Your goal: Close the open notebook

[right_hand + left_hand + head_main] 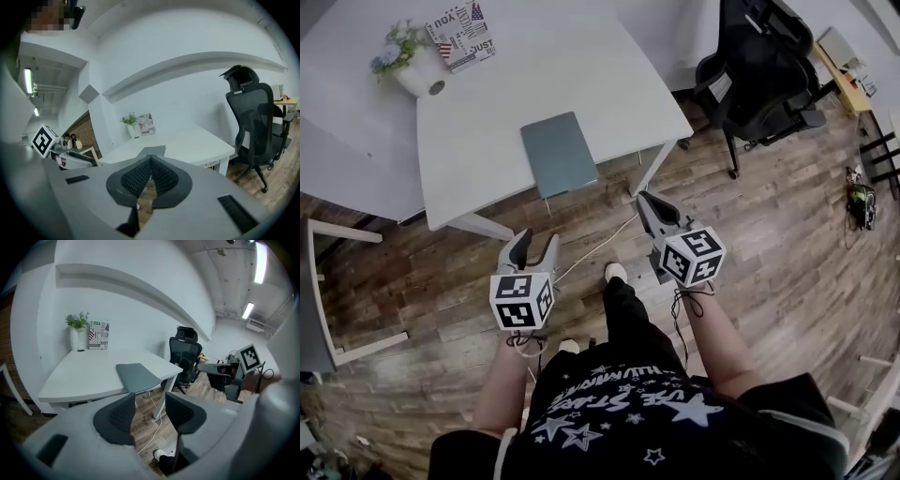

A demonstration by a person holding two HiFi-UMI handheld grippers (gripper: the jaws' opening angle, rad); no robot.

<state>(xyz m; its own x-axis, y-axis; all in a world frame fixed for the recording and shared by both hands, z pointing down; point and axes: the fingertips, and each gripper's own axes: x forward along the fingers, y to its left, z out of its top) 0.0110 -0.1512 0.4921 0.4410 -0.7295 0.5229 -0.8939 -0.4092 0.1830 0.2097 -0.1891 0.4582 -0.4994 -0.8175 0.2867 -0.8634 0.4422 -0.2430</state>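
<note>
Notebook (560,153) lies flat on the white table (581,66), near the front edge, on the side toward the person; grey-green cover up, no pages showing; it reads as closed in the head view, and the left gripper view agrees: a single flat slab, one corner slightly over the table edge.

Left gripper (534,241) is held over the wooden floor (787,253), well apart from the table; jaws apart, nothing between them but floor and a white cable (595,248) beyond. Right gripper (647,202) is also over the floor, just off the table's near corner, not touching it; jaws pressed together, nothing in them.

Neither gripper is in contact with the notebook.

Other items well apart from the notebook: a vase of flowers (417,70) and a printed card (461,33) at the far corner of the table; a black office chair (764,66) off to the right.

Judgement on progress: closing looks done; cover is down and lies level, no lifted edge visible; as far as can be seen nothing is left to do; if anything, a check that the cover sits fully flat.
</note>
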